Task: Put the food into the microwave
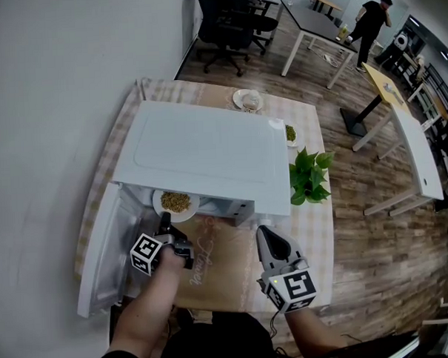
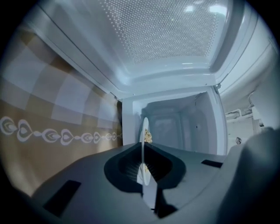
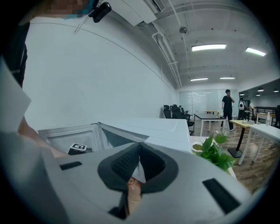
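The left gripper (image 1: 169, 227) (image 2: 142, 146) is clamped on the near rim of a white plate (image 1: 175, 204) (image 2: 144, 127), which runs straight ahead from the jaws and shows edge-on in the left gripper view. The food (image 1: 176, 202) (image 2: 148, 137) is heaped just beyond the pads. The plate sits at the mouth of the microwave (image 1: 200, 149), partly under its front top edge, with the empty cavity (image 2: 170, 127) directly ahead, so the coming move looks like a straight push forward. The open door (image 1: 101, 254) stands close to this gripper's left, and the cavity walls leave modest room either side of the rim. The right gripper (image 1: 265, 236) (image 3: 139, 151), jaws together on nothing, hangs off to the right before the microwave's front.
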Motion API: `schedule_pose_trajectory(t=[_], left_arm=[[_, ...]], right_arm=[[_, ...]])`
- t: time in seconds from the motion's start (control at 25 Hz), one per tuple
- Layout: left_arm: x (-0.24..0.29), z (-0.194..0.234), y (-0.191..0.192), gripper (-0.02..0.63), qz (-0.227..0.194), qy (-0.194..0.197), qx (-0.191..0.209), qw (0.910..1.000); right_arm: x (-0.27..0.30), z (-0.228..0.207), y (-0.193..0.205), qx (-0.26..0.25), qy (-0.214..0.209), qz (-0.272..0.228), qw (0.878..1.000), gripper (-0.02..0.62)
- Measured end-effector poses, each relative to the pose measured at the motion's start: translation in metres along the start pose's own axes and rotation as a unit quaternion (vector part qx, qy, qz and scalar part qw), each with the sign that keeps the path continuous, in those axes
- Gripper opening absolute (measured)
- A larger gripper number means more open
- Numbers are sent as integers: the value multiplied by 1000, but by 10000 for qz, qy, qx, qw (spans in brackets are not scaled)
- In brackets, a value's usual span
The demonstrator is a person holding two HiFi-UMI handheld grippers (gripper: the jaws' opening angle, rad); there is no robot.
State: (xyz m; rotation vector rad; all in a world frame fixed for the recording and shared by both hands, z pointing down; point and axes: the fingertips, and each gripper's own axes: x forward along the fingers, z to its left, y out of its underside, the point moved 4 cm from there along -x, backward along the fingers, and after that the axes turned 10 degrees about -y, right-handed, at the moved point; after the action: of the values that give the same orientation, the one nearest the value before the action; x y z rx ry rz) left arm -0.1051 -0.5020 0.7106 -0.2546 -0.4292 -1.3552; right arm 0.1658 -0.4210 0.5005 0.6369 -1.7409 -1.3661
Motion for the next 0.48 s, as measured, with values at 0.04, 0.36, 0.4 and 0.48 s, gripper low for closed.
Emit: schedule_pose_trajectory(t=[0.04,0.36,0.4,0.48], left_arm=[[3,-1,0,20,6,2,24,10000],[22,-8,0,20,39,-52,99,9999],[24,-9,1,20,63,-74,137,9999],[29,-10,2,20,82,-102,221,9997]], right_arm=[[0,0,1,51,-8,4,10000,8],[-5,5,6,194,-59,32,9998,9],[-6,4,7,217,-53,48,9997,9],[-7,4,8,241,-28,54,9997,9]])
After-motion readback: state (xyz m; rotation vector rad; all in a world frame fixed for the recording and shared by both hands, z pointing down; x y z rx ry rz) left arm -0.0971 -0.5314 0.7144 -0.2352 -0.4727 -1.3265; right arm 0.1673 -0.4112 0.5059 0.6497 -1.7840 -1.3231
